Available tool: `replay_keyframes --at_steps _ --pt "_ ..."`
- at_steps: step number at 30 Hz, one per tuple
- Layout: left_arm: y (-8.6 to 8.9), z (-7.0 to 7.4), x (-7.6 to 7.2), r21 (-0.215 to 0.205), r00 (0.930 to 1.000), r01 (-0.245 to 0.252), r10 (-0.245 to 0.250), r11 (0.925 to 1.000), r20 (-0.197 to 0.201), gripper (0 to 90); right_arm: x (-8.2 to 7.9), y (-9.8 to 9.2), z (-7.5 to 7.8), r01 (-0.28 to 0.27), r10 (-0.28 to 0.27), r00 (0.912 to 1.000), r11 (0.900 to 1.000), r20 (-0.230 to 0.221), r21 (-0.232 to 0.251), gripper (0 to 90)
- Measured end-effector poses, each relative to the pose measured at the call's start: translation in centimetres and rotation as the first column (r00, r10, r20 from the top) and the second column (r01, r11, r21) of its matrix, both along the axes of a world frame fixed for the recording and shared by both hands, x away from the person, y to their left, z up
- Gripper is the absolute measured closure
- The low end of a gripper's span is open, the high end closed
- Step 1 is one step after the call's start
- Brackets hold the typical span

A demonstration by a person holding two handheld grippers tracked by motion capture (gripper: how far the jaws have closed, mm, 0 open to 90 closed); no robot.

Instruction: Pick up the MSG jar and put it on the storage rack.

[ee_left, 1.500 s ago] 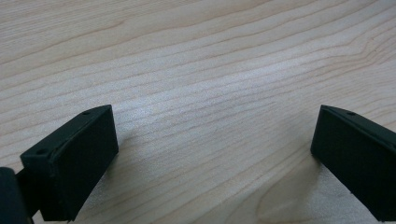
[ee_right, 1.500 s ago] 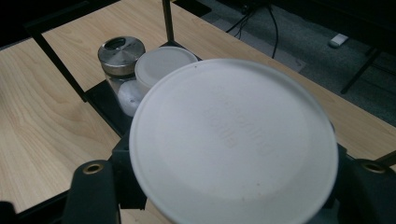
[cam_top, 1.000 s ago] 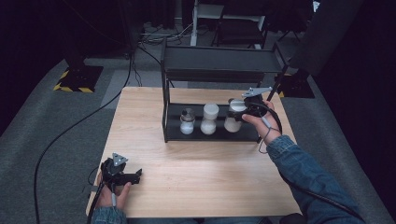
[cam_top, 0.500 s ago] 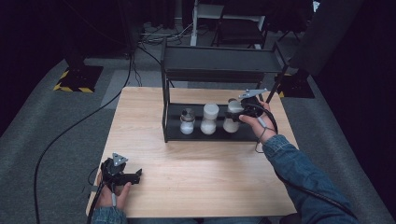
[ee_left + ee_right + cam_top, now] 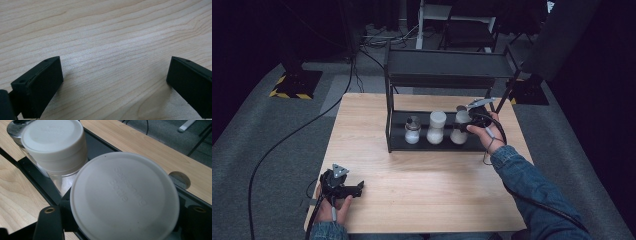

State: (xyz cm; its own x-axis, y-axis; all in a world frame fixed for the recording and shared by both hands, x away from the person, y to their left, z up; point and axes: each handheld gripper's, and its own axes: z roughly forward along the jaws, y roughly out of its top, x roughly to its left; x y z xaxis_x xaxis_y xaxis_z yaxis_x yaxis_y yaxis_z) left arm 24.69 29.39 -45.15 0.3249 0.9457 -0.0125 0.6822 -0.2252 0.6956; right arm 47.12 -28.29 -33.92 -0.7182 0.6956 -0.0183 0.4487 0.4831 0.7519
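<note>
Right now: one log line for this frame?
left gripper: open, on table | right gripper: around rightmost bottle, grip unclear | rack: three bottles

Just a light wooden table [image 5: 422, 200] sitting on grey carpet [image 5: 267, 130], with a black cable [image 5: 287, 137] snaking across the floor on the left, a yellow-and-black striped base plate [image 5: 294, 84] behind it, and white desk legs [image 5: 419, 25] at the back.

Both arms wear blue denim sleeves [image 5: 532, 182]. Each hand holds a black gripper topped by a grey three-cornered plate [image 5: 340, 170]; a thin black cable [image 5: 314, 220] trails off. The blocky jaws show small screw holes [image 5: 45, 60].
</note>
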Motion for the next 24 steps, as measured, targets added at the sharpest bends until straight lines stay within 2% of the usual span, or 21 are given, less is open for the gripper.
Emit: replay_keyframes --at_steps 12,24 --pt "0.0 0.0 0.0 0.000 1.0000 0.000 0.000 1.0000 0.000 0.5 0.3 0.1 -0.8 0.014 -0.014 0.9999 1.000 -0.010 -0.004 33.4" --pt "0.0 0.0 0.0 0.000 1.0000 0.000 0.000 1.0000 0.000 0.5 0.0 -0.1 -1.3 0.021 -0.021 0.9997 1.000 0.009 0.010 32.7"
